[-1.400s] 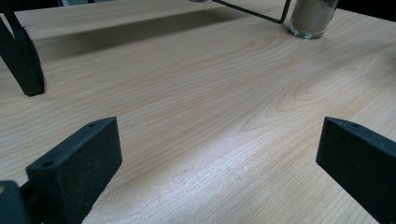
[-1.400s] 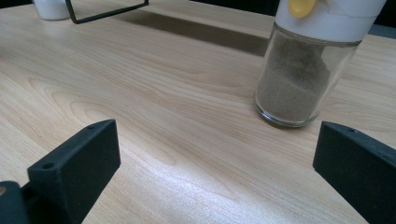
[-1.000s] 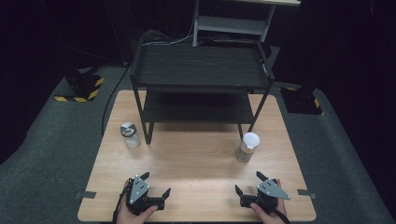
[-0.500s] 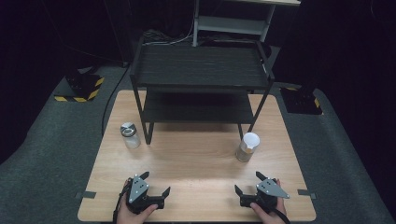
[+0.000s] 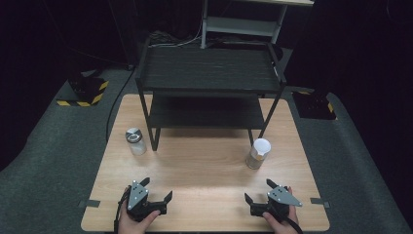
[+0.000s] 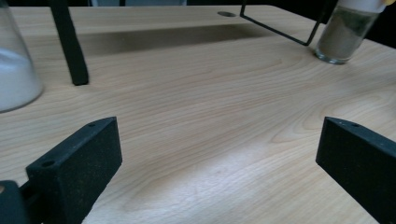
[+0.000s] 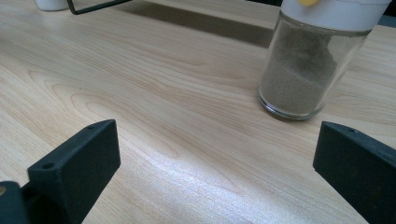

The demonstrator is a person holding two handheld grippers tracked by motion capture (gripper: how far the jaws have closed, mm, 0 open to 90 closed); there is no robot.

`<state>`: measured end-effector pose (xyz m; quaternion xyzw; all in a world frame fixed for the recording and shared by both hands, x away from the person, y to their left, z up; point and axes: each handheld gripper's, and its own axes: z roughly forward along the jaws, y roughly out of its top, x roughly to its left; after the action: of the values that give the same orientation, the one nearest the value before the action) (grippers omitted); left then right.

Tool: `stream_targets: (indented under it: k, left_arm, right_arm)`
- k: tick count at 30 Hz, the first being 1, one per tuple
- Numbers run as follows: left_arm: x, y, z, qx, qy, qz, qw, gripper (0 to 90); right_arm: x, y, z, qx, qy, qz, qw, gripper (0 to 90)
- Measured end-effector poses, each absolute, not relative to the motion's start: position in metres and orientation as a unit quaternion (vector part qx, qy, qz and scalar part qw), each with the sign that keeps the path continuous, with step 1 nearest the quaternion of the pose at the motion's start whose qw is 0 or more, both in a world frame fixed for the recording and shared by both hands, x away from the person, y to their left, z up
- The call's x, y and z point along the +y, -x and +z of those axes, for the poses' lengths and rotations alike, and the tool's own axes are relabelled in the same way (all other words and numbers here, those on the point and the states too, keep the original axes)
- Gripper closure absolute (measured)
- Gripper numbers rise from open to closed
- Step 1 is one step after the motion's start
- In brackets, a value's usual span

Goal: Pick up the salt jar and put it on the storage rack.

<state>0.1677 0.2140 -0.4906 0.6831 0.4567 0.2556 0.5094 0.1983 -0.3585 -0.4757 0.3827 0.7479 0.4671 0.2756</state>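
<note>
Pale wood grain covers the table (image 5: pixel 204 170), and from the high view I count two jars on it, two grippers at its near edge and one black two-tier shelf rack (image 5: pixel 209 87) standing across its far half. Nearest my right gripper (image 5: pixel 263 194) is the white-capped jar (image 5: pixel 256 153), a small upright glass cylinder just beside the rack's front right leg. My left gripper (image 5: pixel 157 190) sits well apart from the silver-lidded jar (image 5: pixel 135 141), which stands upright by the rack's front left leg. Both grippers rest low over the table with jaws spread wide, holding nothing, each topped by a grey three-cornered plate.

From the left gripper view, my two black, matte, blocky jaws stand far apart over bare wood. I see the rounded glass wall of the silver-lidded jar (image 6: pixel 14 70) at the left edge, holding something white, with a square black rack leg (image 6: pixel 70 46) just beside it. Far off at the upper right stands the white-capped jar (image 6: pixel 343 32).

From the right gripper view, the jaws are again wide apart with only wood between them. The white-capped jar (image 7: pixel 310 60) stands ahead, toward the right jaw but clear of it: clear glass, filled most of the way with fine grey-brown powder, under a white plastic cap with a yellow spot.
</note>
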Motion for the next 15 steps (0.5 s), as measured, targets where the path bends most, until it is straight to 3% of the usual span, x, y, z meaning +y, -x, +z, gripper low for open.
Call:
stream_targets:
  k: [15]
  left_arm:
    - [0.229, -0.181, -0.471, 0.467, -0.678, 0.295, 0.485, 0.5]
  right_arm:
    - [-0.359, -0.199, -0.476, 0.746, -0.386, 0.468, 0.274, 0.4]
